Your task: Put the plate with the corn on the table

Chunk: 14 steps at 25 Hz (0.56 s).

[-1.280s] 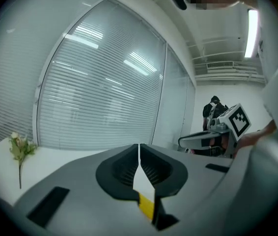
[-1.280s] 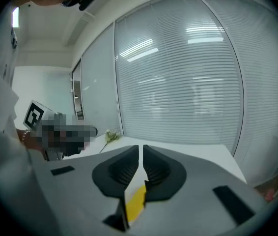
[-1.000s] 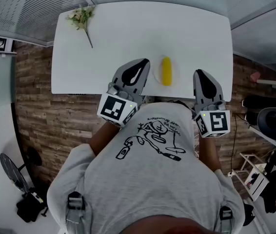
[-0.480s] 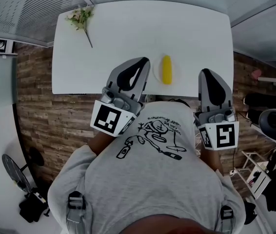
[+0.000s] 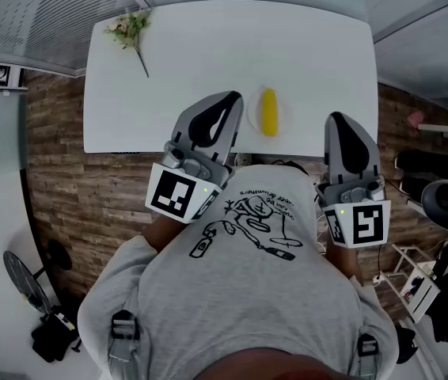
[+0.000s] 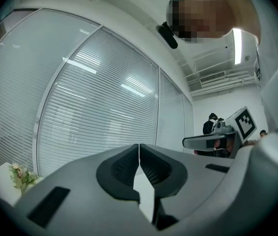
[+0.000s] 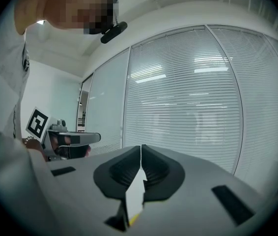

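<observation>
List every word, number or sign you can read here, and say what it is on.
Shirt: lettering over the drawing, too small to read.
Left cube, right cube: square black-and-white markers, no words.
No other text is legible.

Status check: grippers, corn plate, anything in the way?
Left gripper shut, empty; right gripper shut, empty. Plate with corn down on table, near its front edge. Flower sprig at far left corner, well clear.
</observation>
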Tool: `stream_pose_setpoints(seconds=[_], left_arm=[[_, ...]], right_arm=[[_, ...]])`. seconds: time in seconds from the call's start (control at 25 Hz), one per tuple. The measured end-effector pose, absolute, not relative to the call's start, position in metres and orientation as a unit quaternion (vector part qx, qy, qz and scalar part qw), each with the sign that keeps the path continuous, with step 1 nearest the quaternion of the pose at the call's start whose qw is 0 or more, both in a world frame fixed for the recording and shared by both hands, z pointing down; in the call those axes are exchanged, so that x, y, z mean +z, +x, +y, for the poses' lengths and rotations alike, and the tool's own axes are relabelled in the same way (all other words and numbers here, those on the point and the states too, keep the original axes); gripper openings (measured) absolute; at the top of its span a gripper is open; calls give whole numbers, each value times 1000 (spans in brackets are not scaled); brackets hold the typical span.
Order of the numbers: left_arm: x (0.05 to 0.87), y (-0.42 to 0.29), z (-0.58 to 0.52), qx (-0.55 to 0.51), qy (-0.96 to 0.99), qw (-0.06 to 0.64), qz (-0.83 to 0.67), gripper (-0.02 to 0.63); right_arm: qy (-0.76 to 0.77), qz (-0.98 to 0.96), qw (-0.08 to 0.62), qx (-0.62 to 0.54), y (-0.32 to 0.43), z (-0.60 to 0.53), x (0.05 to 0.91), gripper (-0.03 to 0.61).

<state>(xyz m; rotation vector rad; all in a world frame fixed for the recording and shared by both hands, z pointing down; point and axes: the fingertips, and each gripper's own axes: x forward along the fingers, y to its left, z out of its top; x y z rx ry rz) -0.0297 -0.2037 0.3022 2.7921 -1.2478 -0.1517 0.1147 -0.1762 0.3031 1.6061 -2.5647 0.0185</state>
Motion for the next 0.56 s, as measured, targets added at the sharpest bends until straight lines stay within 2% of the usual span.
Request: stream_pose_setpoints(seconds=[0.56], left_arm=[[300,-29,-199,-54,911,41,-407,24]], right_arm=[[533,-844,61,2,115,-174,301,11]])
